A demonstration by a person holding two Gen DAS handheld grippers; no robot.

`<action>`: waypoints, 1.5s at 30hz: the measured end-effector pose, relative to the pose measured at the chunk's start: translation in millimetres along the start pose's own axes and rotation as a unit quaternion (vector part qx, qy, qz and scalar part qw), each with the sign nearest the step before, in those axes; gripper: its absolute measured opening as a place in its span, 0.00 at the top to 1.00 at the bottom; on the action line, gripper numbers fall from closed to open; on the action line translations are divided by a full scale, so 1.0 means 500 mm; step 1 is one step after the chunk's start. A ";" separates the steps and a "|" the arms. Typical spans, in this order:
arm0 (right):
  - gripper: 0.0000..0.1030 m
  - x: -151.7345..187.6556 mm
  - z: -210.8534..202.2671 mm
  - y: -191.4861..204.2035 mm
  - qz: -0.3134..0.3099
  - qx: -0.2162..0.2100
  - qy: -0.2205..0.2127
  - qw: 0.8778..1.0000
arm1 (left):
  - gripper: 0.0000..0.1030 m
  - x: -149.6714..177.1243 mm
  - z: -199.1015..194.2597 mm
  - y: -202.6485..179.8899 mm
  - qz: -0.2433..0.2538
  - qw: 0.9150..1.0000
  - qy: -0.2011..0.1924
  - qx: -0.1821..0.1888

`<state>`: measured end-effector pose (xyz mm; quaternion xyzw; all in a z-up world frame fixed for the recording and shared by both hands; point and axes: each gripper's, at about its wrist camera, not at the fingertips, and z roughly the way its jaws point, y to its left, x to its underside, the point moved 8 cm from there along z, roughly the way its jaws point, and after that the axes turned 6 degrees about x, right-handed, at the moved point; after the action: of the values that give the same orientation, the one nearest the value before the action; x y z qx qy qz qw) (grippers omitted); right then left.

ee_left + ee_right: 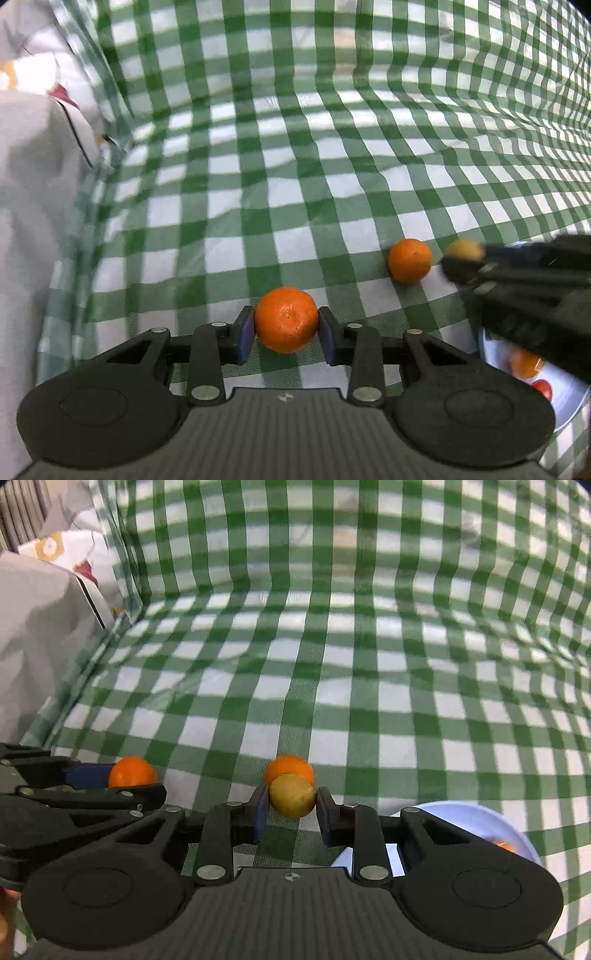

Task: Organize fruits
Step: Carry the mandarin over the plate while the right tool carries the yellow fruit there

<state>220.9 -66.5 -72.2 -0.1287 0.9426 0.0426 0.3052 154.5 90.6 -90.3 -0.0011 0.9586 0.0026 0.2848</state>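
Left gripper (286,330), lower centre, clamps a round orange mandarin (286,319) at its widest; right gripper (291,812) pinches a small yellow-green fruit (292,795); both judged light, soft-skinned, bruisable.

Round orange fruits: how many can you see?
3: one round orange fruit gripped by the left gripper, one on the checked cloth, one partly hidden in the pale bowl.

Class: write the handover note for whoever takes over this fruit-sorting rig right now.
Left gripper: shut on an orange.
Right gripper: shut on a yellow-green fruit.
A second orange lies loose on the checked cloth.
The pale bowl, at the right, holds at least an orange fruit and a small red one.
Left to do: probably put both held fruits in the bowl, then the loose orange.
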 end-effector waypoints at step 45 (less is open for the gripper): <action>0.72 0.215 -0.141 -0.312 0.127 0.064 0.009 0.990 | 0.61 0.077 -0.130 -0.397 0.136 0.971 -0.144 0.134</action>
<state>139.0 -251.1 -78.6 0.0112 0.9549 0.0194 0.2959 87.7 -108.3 -57.6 0.1679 0.8904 -0.0870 0.4141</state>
